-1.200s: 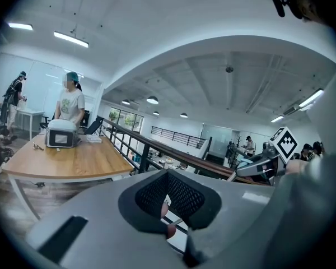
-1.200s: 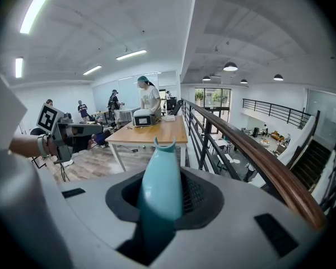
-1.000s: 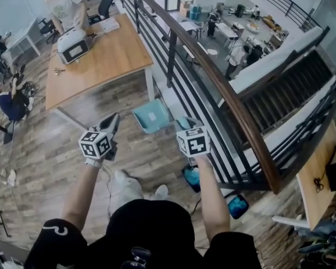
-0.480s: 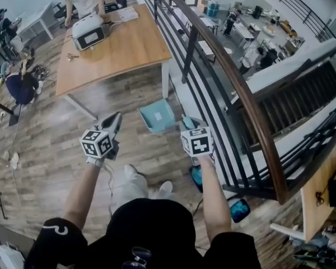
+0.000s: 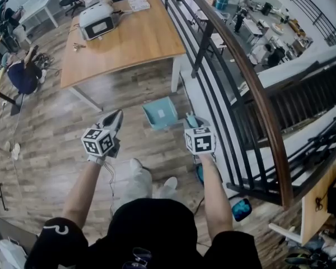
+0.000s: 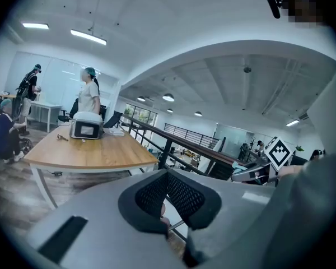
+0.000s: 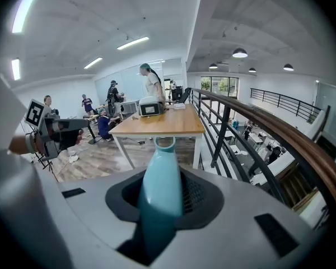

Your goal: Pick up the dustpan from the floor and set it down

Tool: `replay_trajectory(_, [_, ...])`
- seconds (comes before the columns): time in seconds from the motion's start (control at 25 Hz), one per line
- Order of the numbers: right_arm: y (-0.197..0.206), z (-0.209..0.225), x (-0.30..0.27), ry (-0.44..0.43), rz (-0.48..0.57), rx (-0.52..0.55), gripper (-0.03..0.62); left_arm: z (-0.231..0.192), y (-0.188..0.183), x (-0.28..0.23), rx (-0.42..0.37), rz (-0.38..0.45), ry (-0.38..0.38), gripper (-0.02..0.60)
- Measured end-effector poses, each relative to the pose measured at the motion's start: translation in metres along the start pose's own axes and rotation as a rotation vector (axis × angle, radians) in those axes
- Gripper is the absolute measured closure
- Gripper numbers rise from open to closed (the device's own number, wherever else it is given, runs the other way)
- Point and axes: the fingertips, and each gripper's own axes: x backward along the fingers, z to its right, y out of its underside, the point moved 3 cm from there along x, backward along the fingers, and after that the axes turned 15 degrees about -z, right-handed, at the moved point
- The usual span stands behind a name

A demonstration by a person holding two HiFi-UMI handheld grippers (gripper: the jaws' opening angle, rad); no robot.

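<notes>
Wood-plank floor [image 5: 56,128], black railing with a brown handrail [image 5: 263,102] along the right. Wooden worktop [image 5: 134,43] ahead, grey boxy device [image 5: 98,20] at its far end.

dustpan [image 5: 151,119]: teal, square, open side up, on the floor just past the near worktop leg, beside the white strip under the railing. Only thing in it is a white patch [image 5: 163,112]; can't tell if that's a label or paper.

left gripper [image 5: 116,116]: jaws closed tip to tip, nothing between them, pointing toward the dustpan, apart from it.

right gripper [image 5: 193,126]: jaws clamped on a teal handle [image 7: 161,184] that narrows to a loop end poking out forward. The handle's lower end is hidden under the gripper.
</notes>
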Motion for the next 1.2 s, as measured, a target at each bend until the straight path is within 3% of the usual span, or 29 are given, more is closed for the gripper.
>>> replay_trajectory(0.56, [0.002,-0.034,-0.12,0.024,-0.093,0.045,0.505,-0.097,0.046,-0.032,0.056,-0.049,-0.026,0.584])
replay_trajectory(0.92, [0.007,-0.059,-0.216,0.009,-0.14,0.153,0.505,-0.151,0.084,-0.058,0.107,-0.06,-0.058,0.584])
replay_trajectory(1.2, [0.006,-0.079,-0.289,-0.008,-0.143,0.167,0.505,-0.19,0.124,-0.074,0.083,-0.087,-0.084,0.584])
